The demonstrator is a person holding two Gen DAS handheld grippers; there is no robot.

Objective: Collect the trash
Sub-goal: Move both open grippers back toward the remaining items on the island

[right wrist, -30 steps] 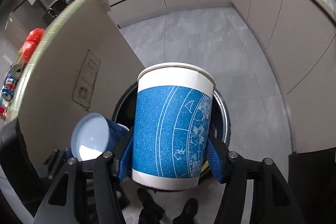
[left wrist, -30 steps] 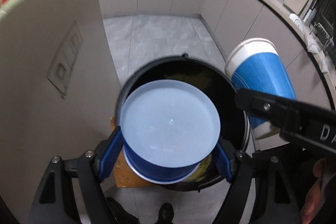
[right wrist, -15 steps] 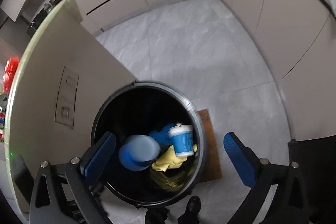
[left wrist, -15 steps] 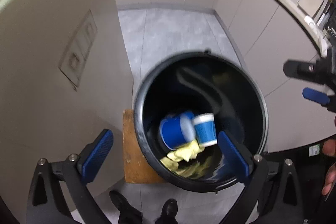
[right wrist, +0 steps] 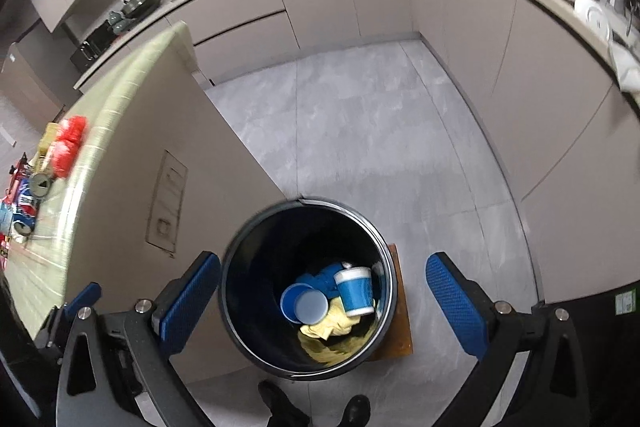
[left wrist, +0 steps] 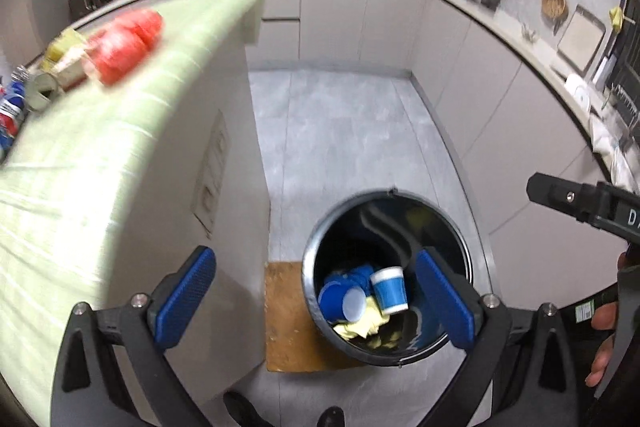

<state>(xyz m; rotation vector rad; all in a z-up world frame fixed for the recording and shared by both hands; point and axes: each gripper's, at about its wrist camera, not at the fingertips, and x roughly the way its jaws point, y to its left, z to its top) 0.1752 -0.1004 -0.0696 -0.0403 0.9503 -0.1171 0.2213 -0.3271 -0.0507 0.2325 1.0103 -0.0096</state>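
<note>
Tabletop (left wrist: pixel 100 155), left: pale green, striped cloth; carries unsorted items, among them red crumpled packaging (left wrist: pixel 124 43) and cans (right wrist: pixel 24 203) at the far left edge. Judged still to be collected.

Left gripper (left wrist: pixel 316 299): blue pads spread wide, nothing between them; hangs above the floor beside the tabletop's end panel.

Trash bin (right wrist: pixel 240 255), centre: round, black, open-topped, standing on the floor partly over a brown wooden board (left wrist: pixel 288 319). Contents: two blue paper cups, one lying on its side with mouth showing (right wrist: pixel 304 303), one with a white rim tilted against it (right wrist: pixel 354 291), both on yellow crumpled material (right wrist: pixel 328 327). This part judged done.

Right gripper (right wrist: pixel 324 303): pads spread wide, empty, directly above the bin.

Room: kitchen; grey tiled floor (right wrist: pixel 360 131), beige handleless cabinets, curved counter with pans, kettle and utensils.
</note>
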